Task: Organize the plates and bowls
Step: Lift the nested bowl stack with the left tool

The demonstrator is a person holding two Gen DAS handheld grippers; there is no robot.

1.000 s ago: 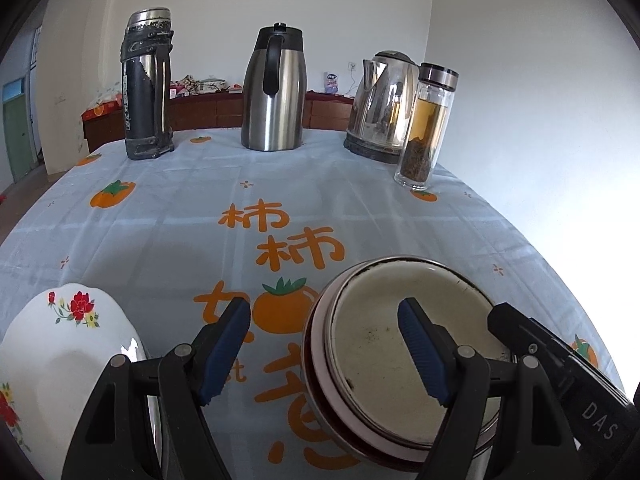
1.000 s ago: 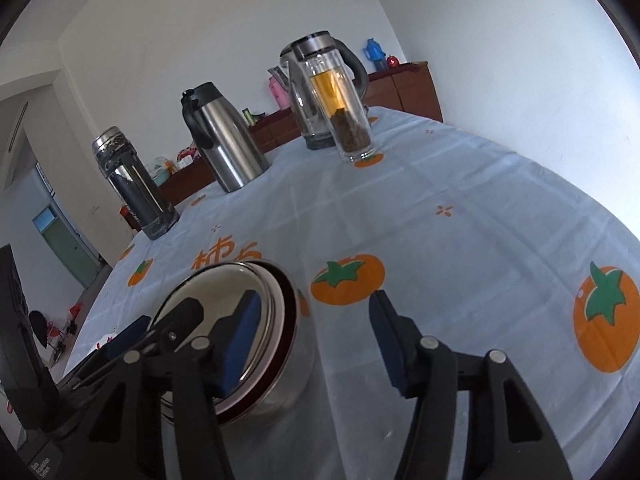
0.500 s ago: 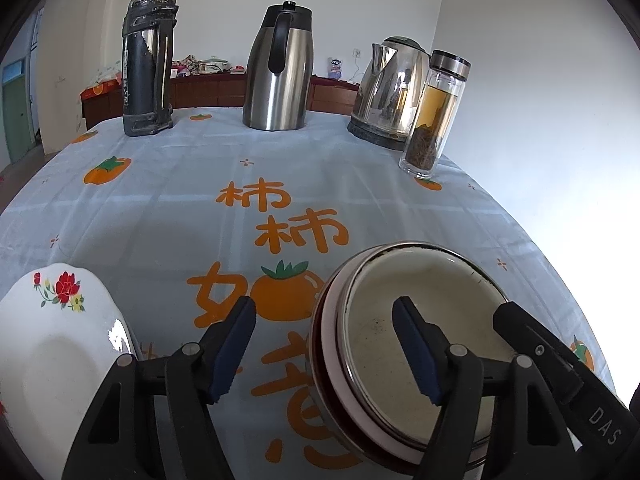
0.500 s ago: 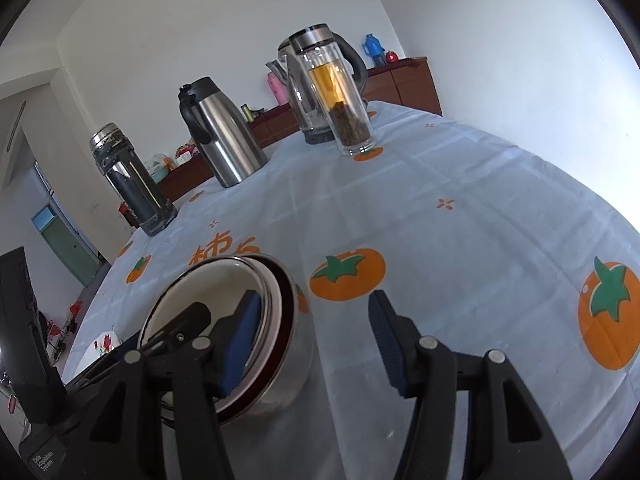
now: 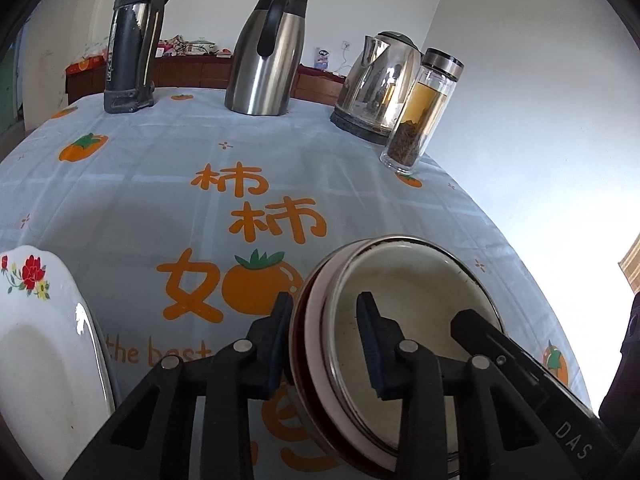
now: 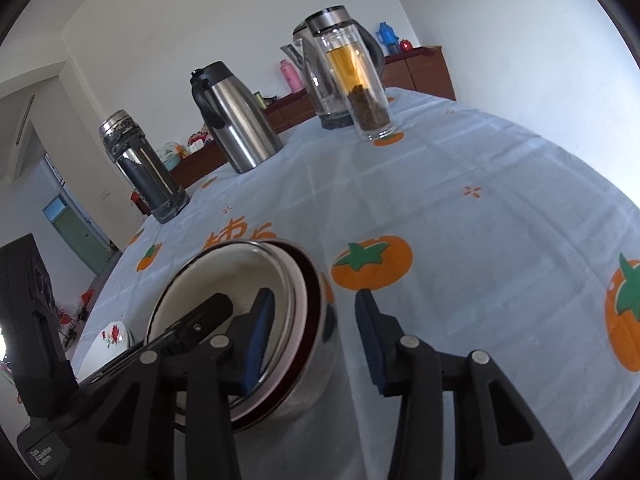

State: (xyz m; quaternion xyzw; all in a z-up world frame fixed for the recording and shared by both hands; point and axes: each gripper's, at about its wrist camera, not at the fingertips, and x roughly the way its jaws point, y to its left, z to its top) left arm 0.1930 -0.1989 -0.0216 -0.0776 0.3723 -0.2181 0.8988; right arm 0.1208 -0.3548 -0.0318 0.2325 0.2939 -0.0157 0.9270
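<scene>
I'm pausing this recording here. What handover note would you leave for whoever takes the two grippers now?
Left gripper: fingers have just been closing, astride the near-left rim of the nested bowls; firm contact is unclear.
Right gripper: also just been closing, astride the opposite rim; a gap shows beside its outer finger.
Things: the bowls sit stacked on the table; the flowered plate lies apart, to the left.
Done: bowls nested.
Left: probably finish the grip, lift the stack with both grippers and set it together with the plate.
</scene>
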